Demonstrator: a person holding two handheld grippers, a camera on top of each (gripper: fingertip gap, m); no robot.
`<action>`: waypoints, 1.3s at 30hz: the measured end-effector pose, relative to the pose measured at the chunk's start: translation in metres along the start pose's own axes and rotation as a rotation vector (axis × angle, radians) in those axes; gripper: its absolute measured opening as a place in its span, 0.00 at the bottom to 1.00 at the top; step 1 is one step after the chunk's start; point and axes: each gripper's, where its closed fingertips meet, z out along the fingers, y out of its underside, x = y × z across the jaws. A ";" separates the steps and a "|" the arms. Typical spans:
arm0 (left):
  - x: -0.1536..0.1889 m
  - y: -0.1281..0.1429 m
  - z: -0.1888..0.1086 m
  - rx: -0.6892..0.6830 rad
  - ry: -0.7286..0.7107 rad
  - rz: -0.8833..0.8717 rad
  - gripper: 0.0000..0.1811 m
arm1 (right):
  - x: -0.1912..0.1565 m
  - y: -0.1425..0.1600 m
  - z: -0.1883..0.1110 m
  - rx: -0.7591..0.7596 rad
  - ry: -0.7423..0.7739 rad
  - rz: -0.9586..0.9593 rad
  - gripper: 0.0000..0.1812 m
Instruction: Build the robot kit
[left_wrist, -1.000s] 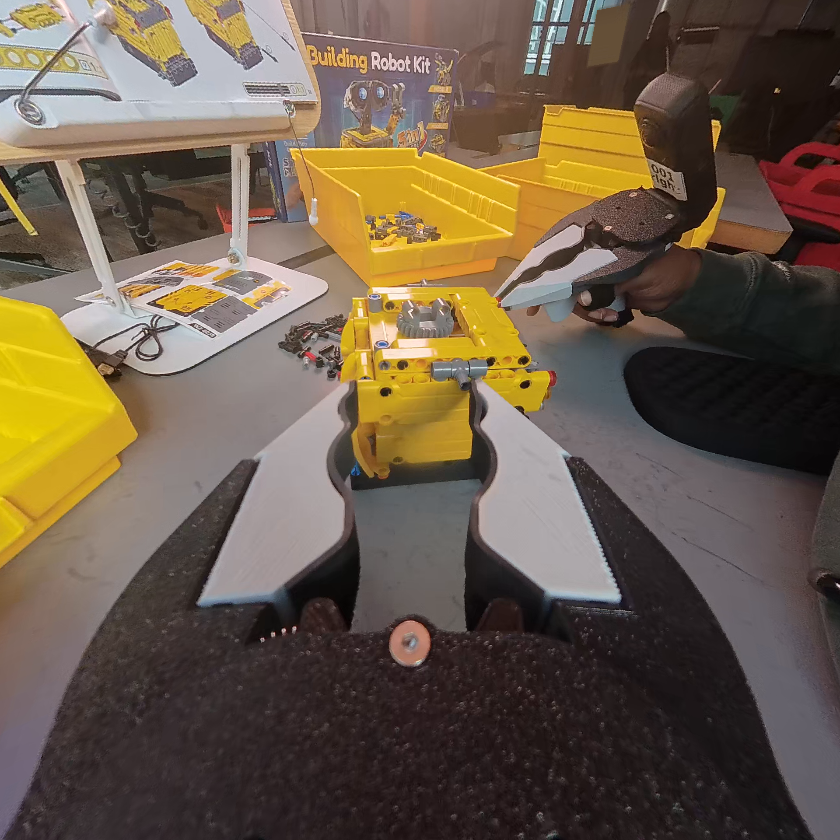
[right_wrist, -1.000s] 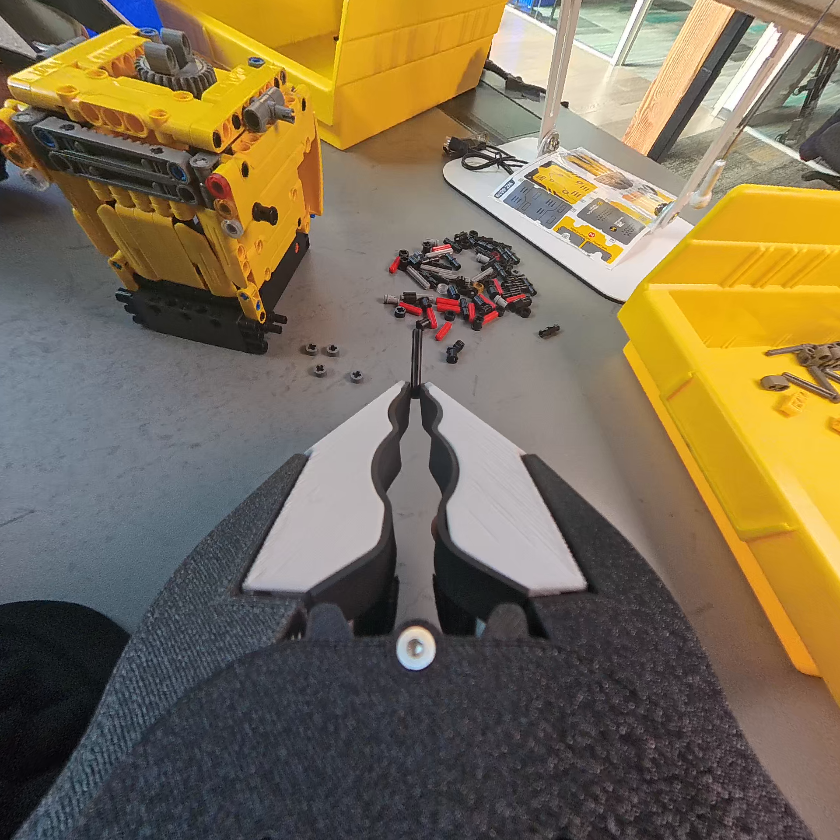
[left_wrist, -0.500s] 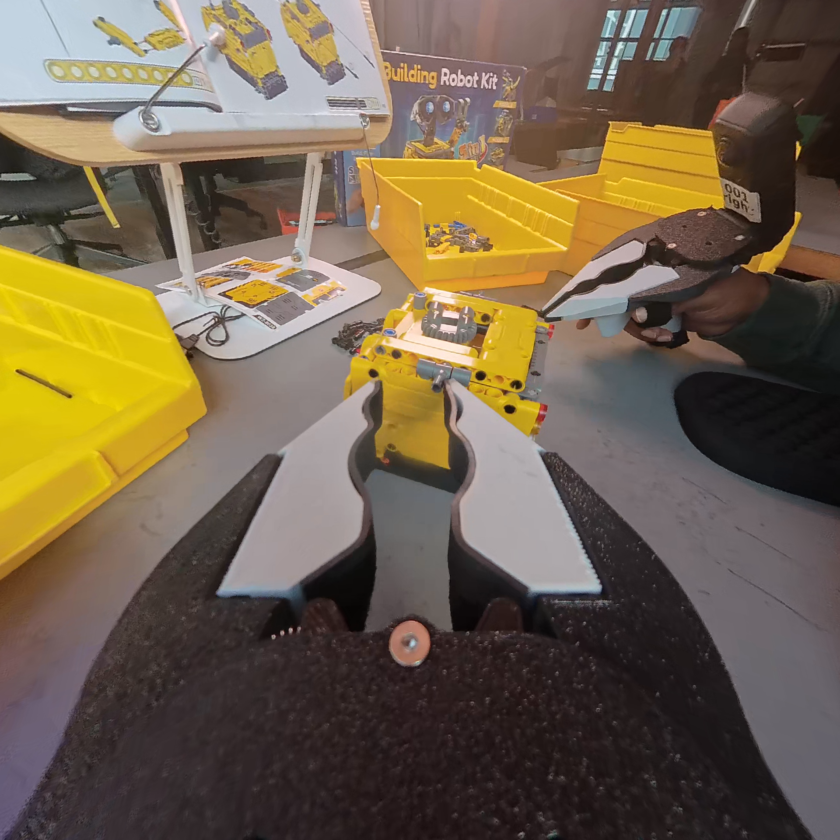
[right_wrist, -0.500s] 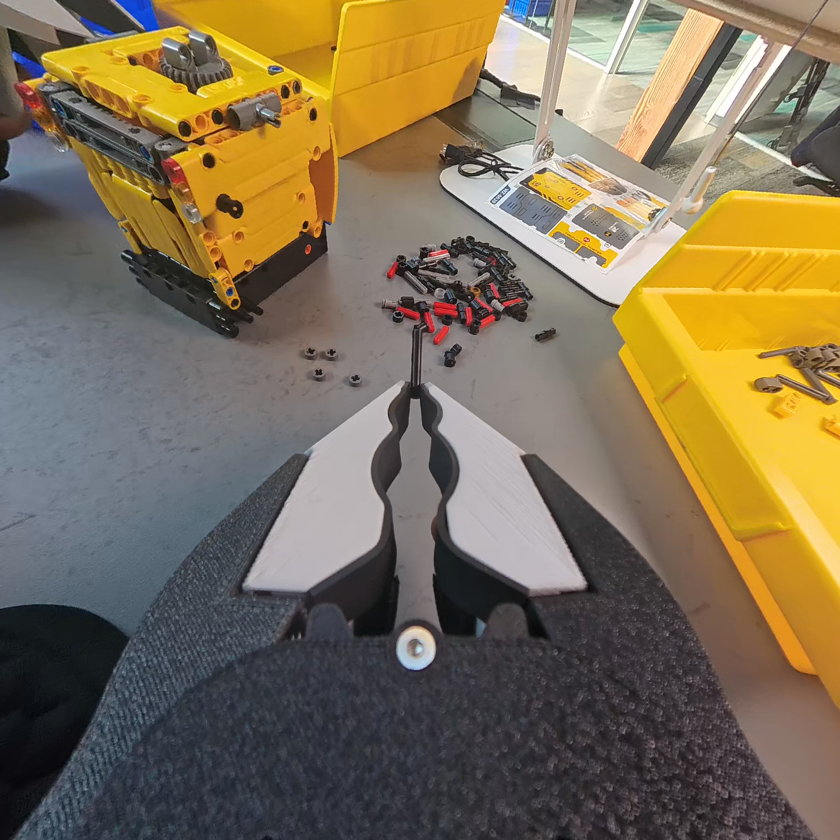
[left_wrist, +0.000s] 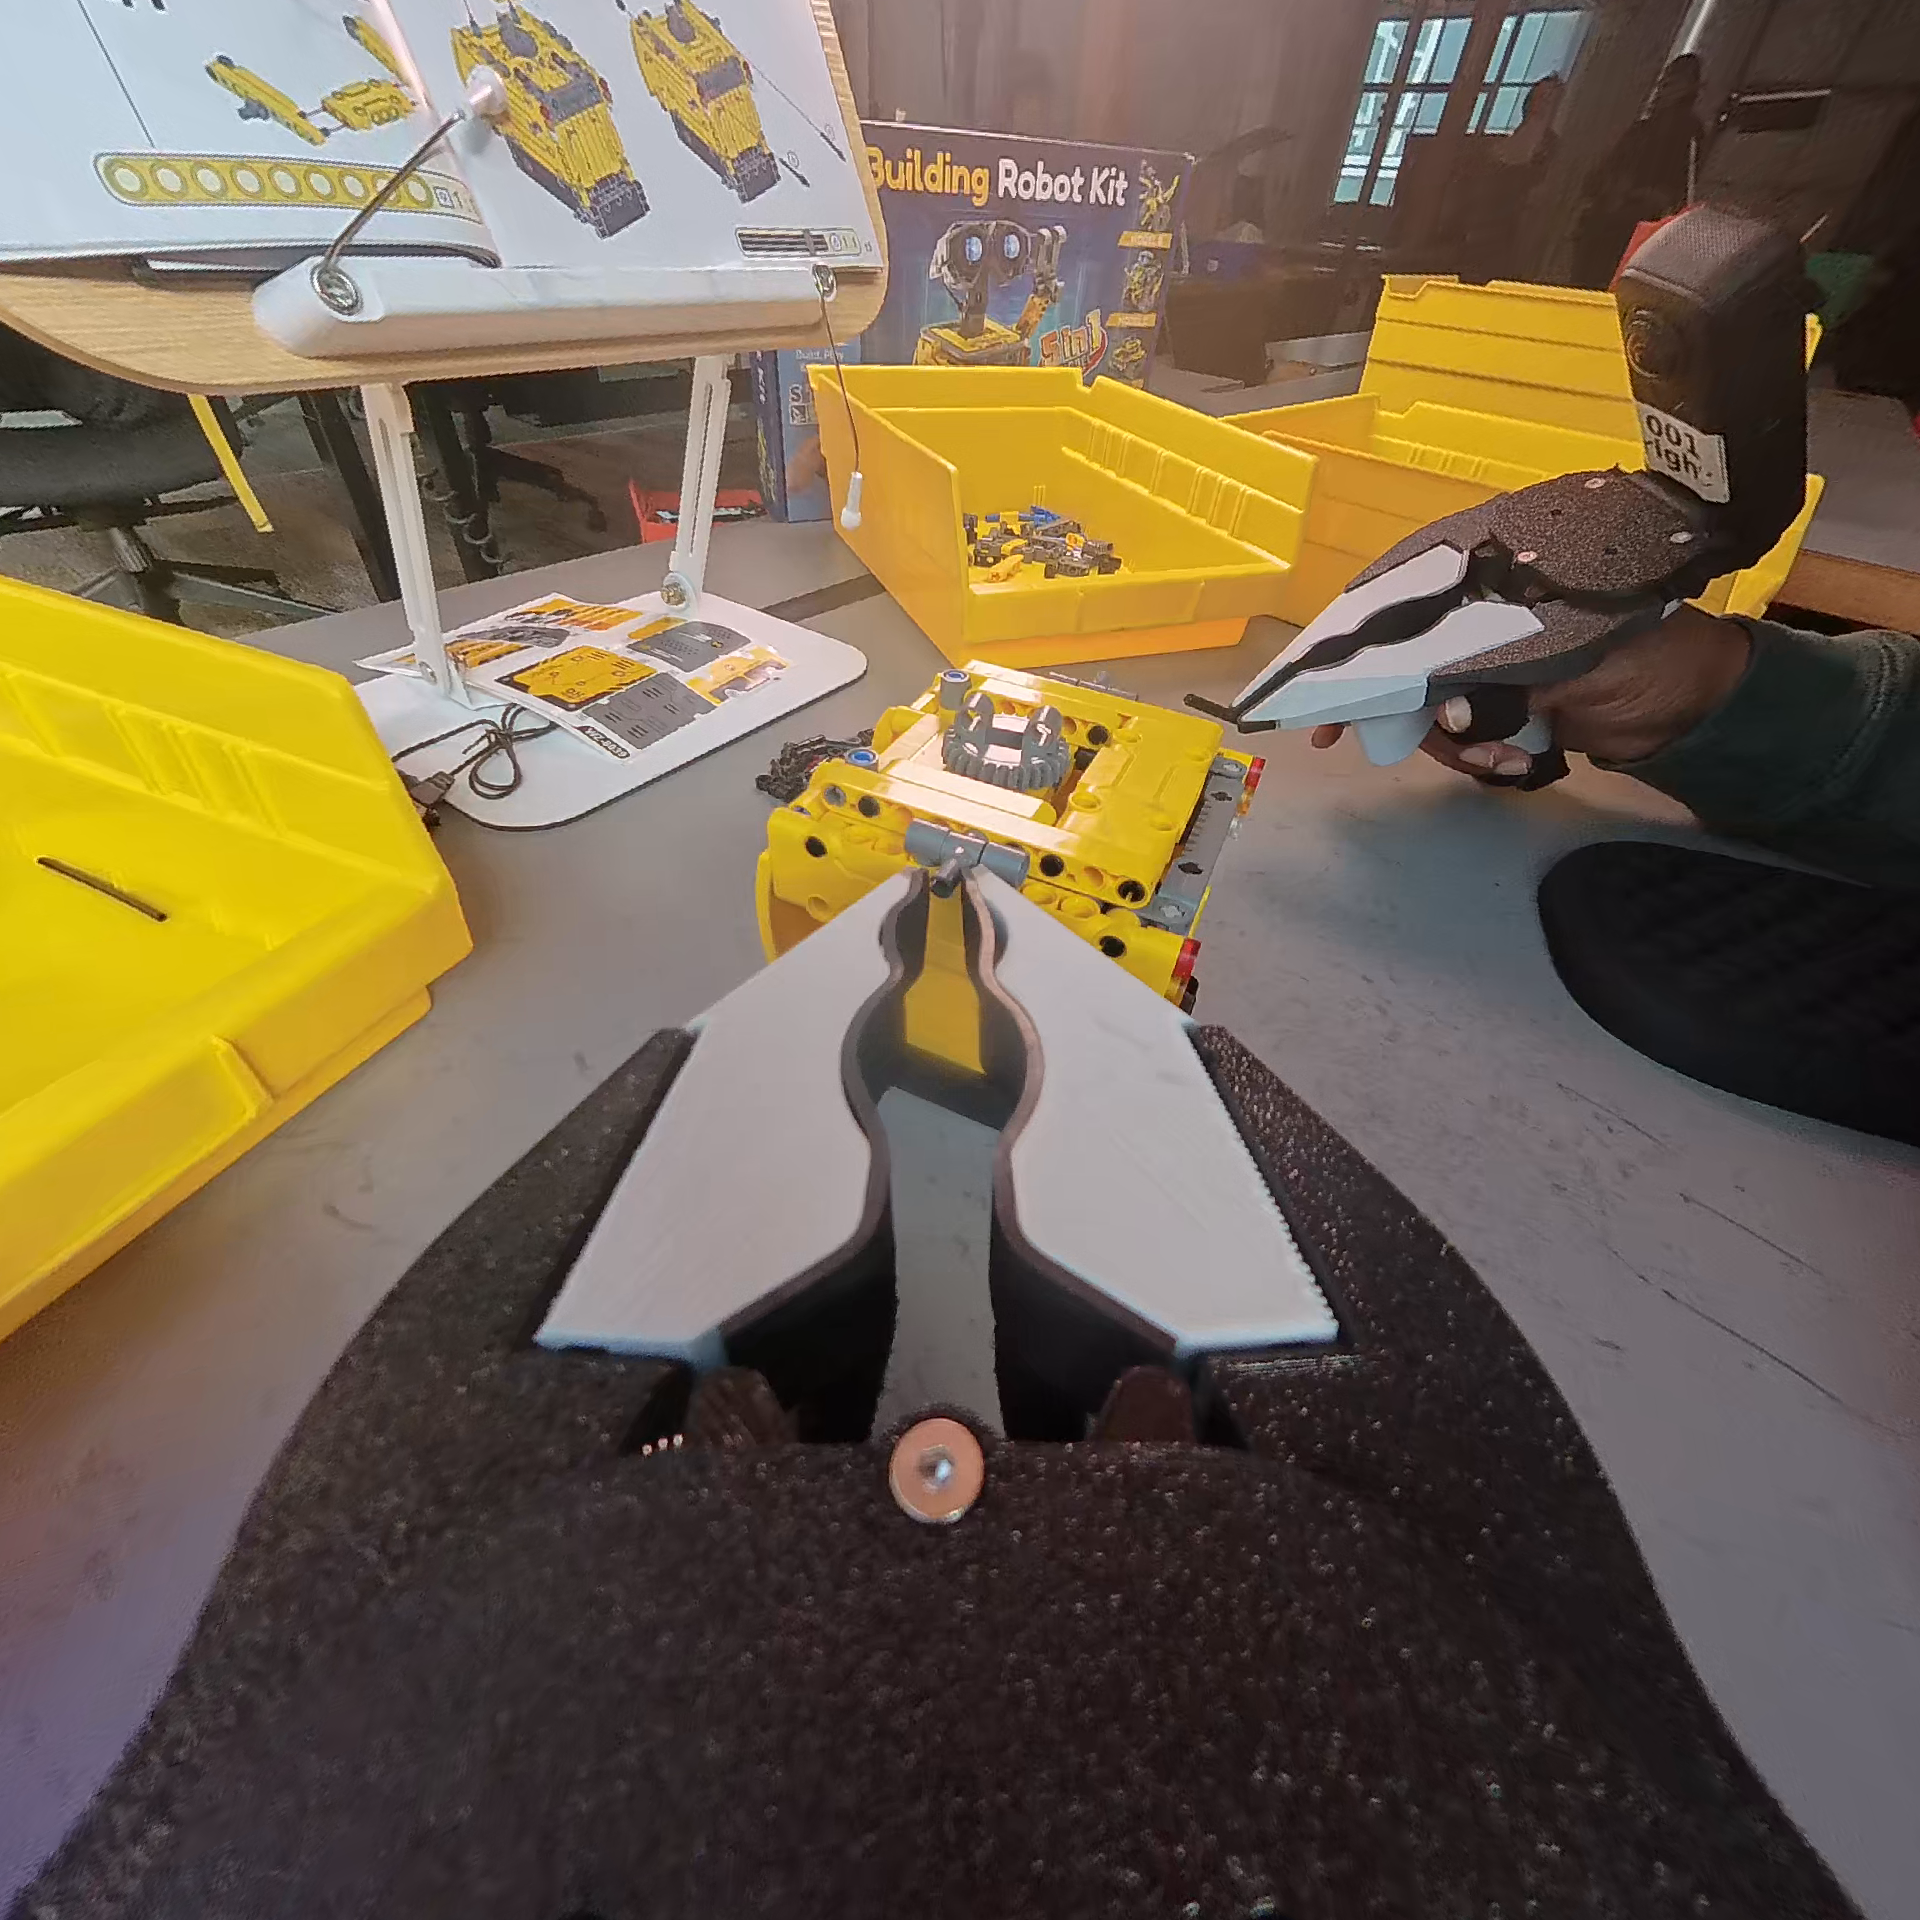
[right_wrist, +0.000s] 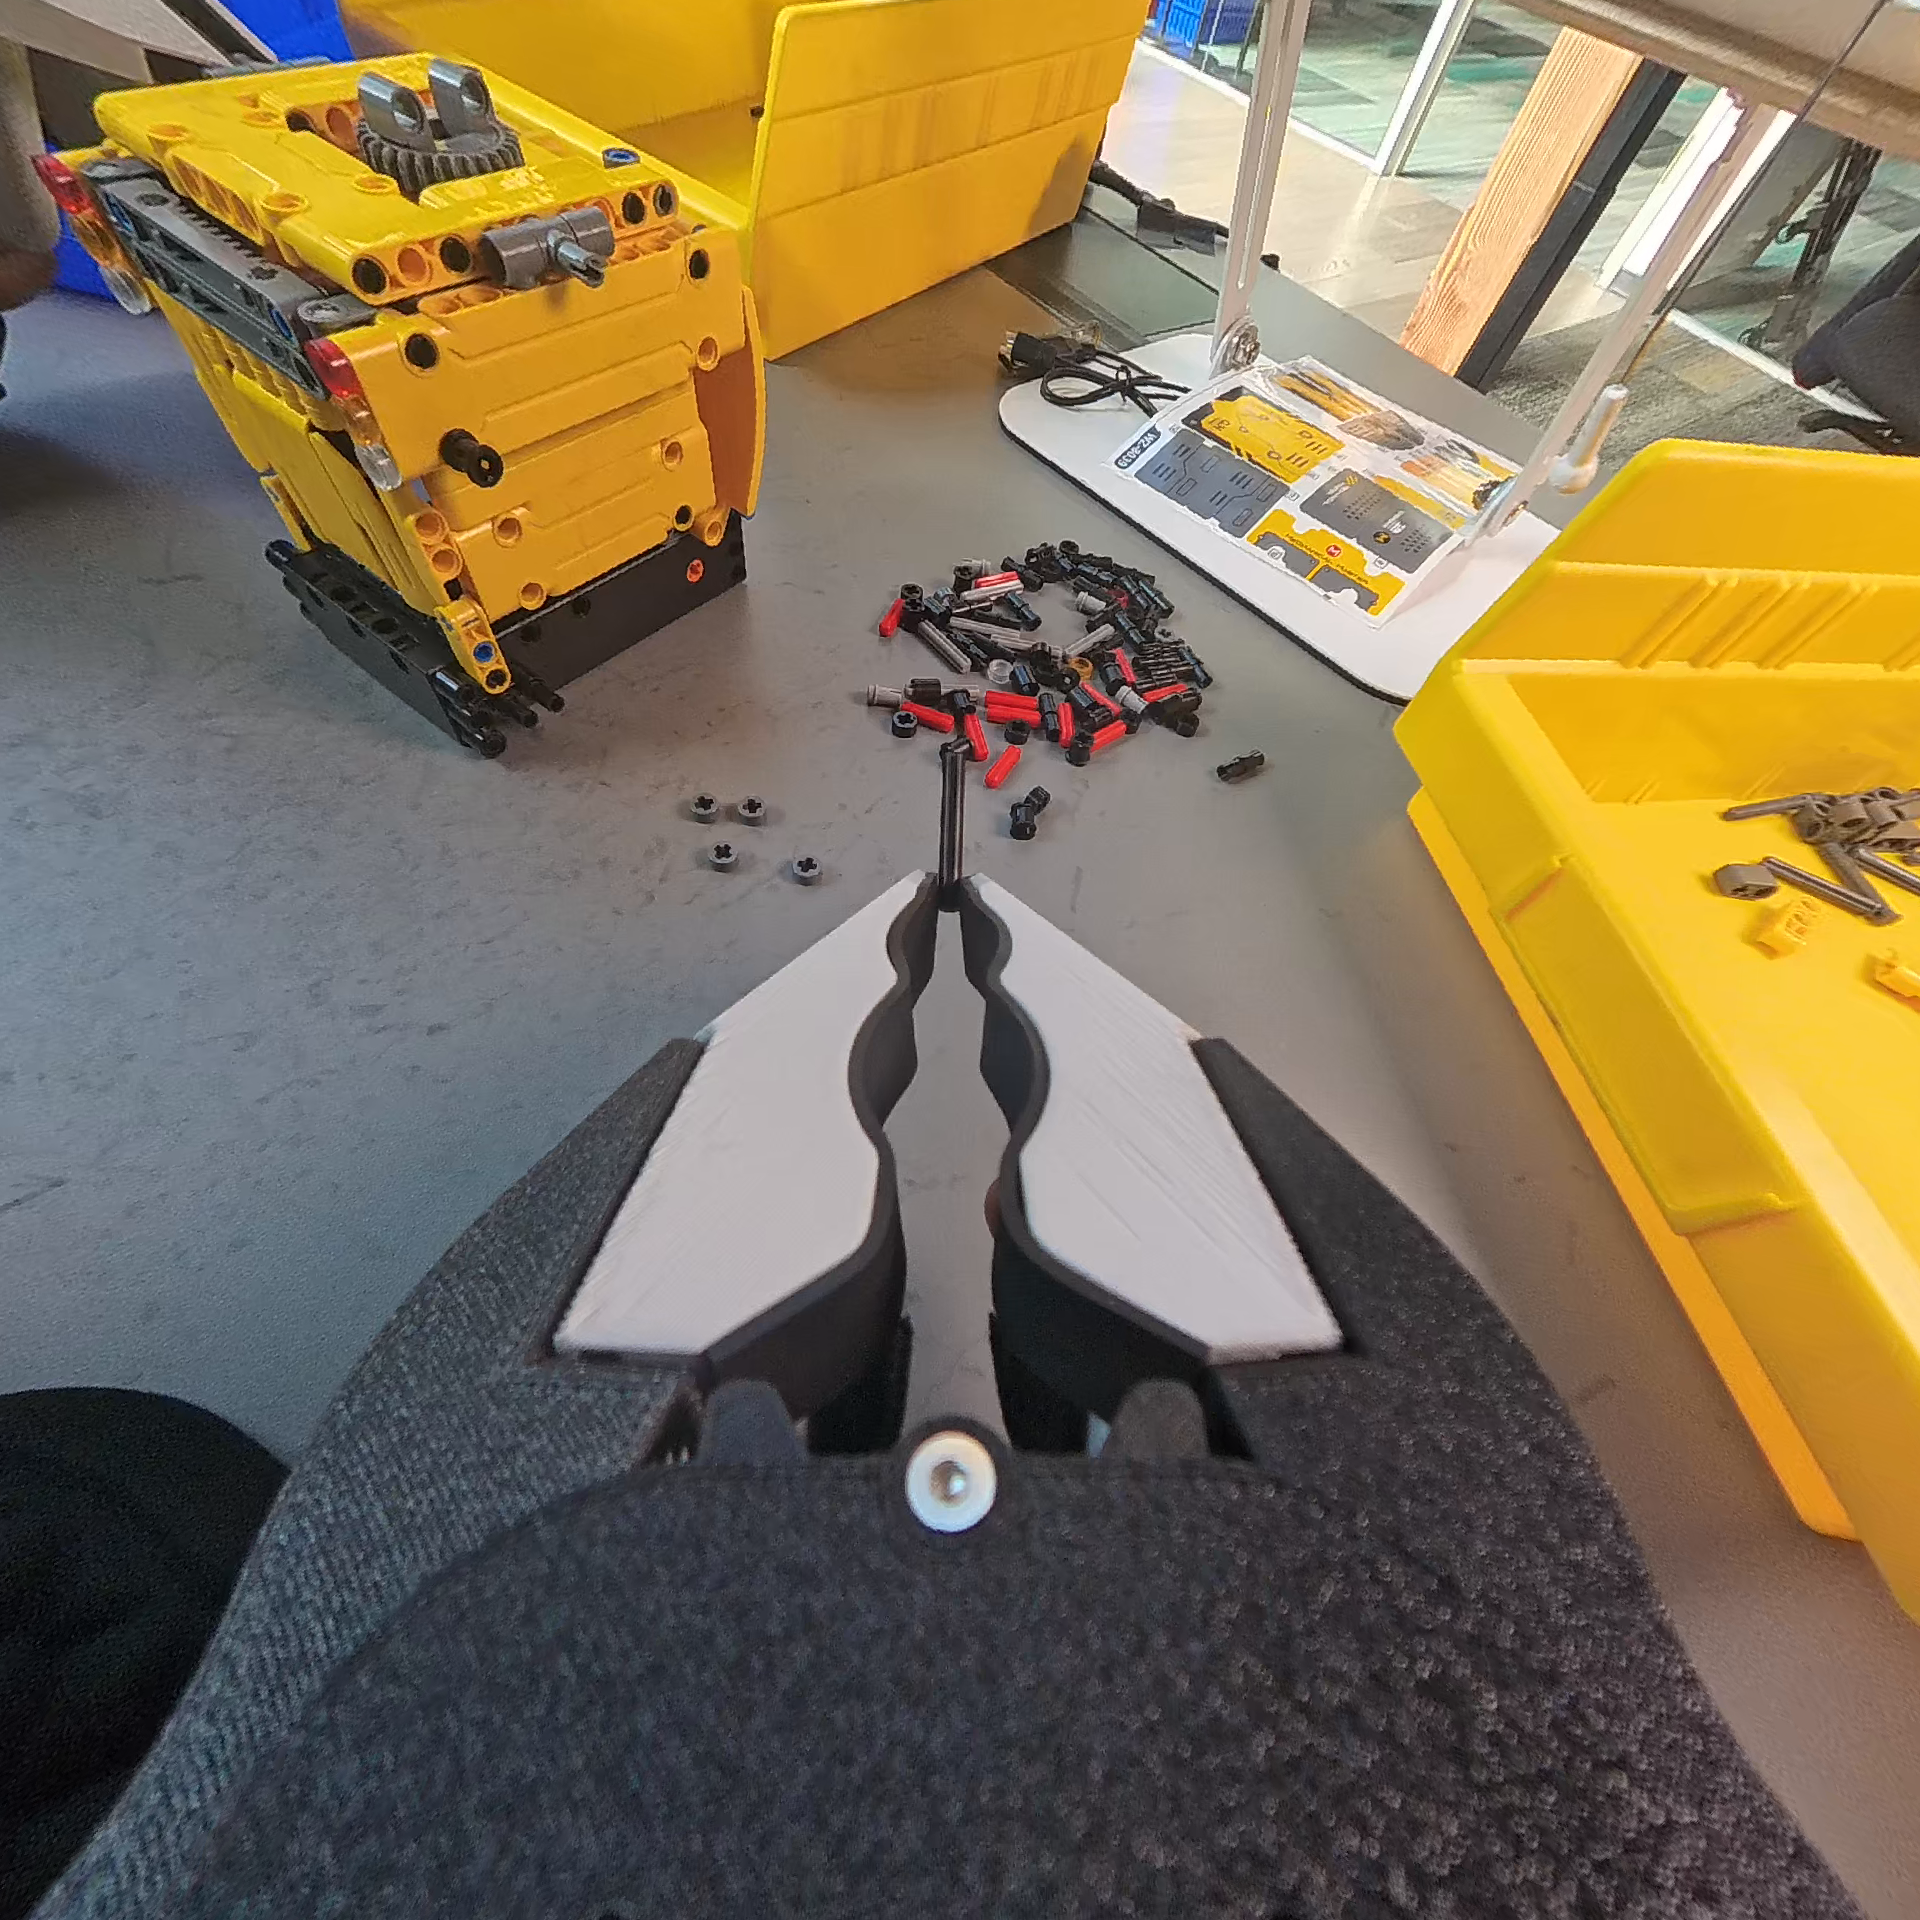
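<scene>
The grey worktop (right_wrist: 312, 1039) is pretty crowded: yellow parts bins (left_wrist: 1091, 520) ring it, and a white stand (left_wrist: 644, 769) with an instruction booklet (left_wrist: 416, 125) clipped on top sits off to one side. Dead centre is the half-built yellow brick model (left_wrist: 997, 810), a boxy thing on a black base with a grey gear (right_wrist: 436, 156) on its roof. The left tongs (left_wrist: 943, 883) are right up against its near face, tips nearly together around a small grey connector (left_wrist: 961, 854) sticking out of the top edge; can't tell for sure if they're actually clamped on it. The right tongs (right_wrist: 948, 894) hover just off the model's side, pressed together and pinching a thin black axle (right_wrist: 950, 821) that pokes out forward. Below that there's a loose pile of black and red pins (right_wrist: 1049, 655), plus four little grey bushings (right_wrist: 753, 836) on their own near the pile.
</scene>
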 end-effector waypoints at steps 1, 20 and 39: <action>0.000 0.000 0.000 -0.001 0.001 -0.002 0.03 | 0.000 0.000 0.000 0.000 0.001 0.000 0.02; -0.005 0.001 -0.002 -0.042 -0.063 0.052 0.03 | 0.062 -0.119 -0.037 0.072 0.285 -0.438 0.02; -0.004 0.001 -0.002 -0.010 -0.037 0.042 0.03 | 0.242 -0.243 0.063 -0.063 0.423 -1.436 0.02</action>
